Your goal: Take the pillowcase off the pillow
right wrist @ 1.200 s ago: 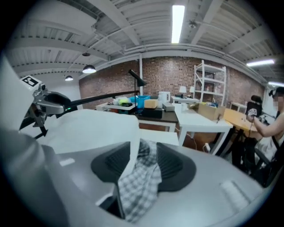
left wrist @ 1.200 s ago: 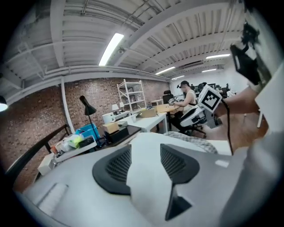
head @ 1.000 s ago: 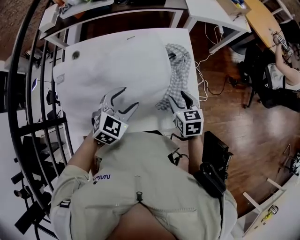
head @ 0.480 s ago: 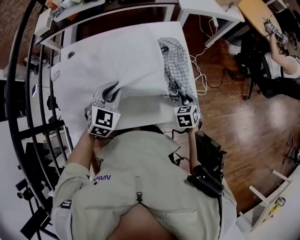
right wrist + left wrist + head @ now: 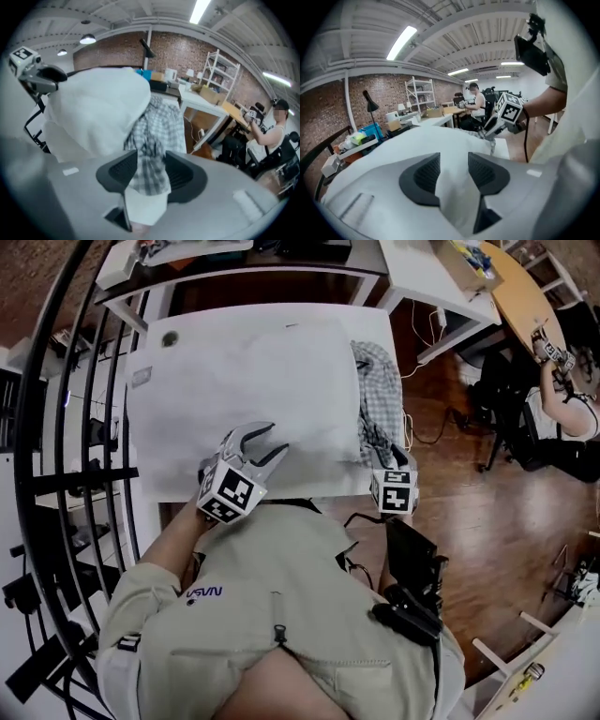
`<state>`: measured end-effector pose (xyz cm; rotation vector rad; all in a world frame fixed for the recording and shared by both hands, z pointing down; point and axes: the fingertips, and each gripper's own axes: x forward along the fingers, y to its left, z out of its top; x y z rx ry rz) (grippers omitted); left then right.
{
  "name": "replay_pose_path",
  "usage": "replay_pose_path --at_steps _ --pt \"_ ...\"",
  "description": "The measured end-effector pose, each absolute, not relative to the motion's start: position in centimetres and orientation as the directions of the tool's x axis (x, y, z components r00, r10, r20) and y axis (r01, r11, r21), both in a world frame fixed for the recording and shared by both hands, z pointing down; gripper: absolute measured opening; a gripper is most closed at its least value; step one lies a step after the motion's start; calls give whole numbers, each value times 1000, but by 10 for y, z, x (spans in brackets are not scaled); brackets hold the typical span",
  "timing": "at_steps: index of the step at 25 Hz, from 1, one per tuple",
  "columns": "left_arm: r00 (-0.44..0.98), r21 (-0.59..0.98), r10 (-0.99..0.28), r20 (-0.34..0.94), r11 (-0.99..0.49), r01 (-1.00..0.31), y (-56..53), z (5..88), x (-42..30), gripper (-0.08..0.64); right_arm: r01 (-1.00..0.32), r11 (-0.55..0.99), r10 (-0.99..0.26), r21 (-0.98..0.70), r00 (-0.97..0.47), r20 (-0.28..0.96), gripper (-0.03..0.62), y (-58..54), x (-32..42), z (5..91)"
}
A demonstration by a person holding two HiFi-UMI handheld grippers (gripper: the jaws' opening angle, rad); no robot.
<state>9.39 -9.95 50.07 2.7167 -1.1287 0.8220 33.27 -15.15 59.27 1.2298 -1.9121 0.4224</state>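
Observation:
A white pillow point(image 5: 244, 381) lies flat on the white table point(image 5: 178, 486). The grey checked pillowcase point(image 5: 378, 413) is bunched along its right end. My left gripper point(image 5: 262, 442) is at the pillow's near edge. Its jaws have just been opening, and a fold of white pillow fabric point(image 5: 452, 187) lies loose between them. My right gripper point(image 5: 386, 463) is at the table's near right corner. Its jaws have also just been opening, with the checked pillowcase point(image 5: 150, 178) hanging between the pads point(image 5: 122, 173). In the right gripper view, the pillow point(image 5: 93, 112) bulges at the left.
A black metal rack point(image 5: 75, 427) runs along the table's left side. Wooden floor point(image 5: 487, 512) with cables point(image 5: 422, 423) lies to the right. A seated person point(image 5: 562, 399) is at a desk further right. More desks point(image 5: 422, 268) stand beyond the table.
Half a second ago both grippers were shut and held the pillow's near edge up. Now the pillow lies flat and both pairs of jaws stand apart. The right gripper has sunk toward the table's corner.

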Motion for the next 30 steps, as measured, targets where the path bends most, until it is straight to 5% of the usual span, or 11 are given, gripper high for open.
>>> replay_pose_path --at_steps 3,7,11,14,16,18,19,26,30 --pt "518 -145 -760 394 -608 -781 -102 448 46 200 -852 517 -670 83 -343 658 198 -171 285 536" --pt "247 -77 -872 422 -306 -949 -98 459 -80 272 -775 632 -640 31 -498 585 234 -195 205 506" --pt "79 -5 -835 545 -98 -995 -78 513 -176 363 -704 703 -577 97 -485 657 270 -204 158 530" --pt "128 77 -767 628 -103 -992 -78 566 -191 394 -707 694 -575 133 -434 693 259 -212 143 561" --pt "201 120 -746 635 -162 -979 -87 582 -181 328 -728 664 -617 171 -404 676 165 -215 138 564" --pt "234 111 -779 582 -210 -971 -101 566 -172 136 -757 617 -685 215 -383 619 32 -218 132 545" --pt "241 101 -809 537 -221 -970 -109 547 -168 42 -776 588 -724 229 -378 577 23 -222 132 529" --pt "347 69 -901 262 -341 -938 -144 429 -126 15 -892 360 -917 274 -284 280 18 -245 186 424" --pt "340 54 -875 344 -344 -938 -154 473 -115 22 -887 383 -876 257 -260 407 24 -246 208 473"
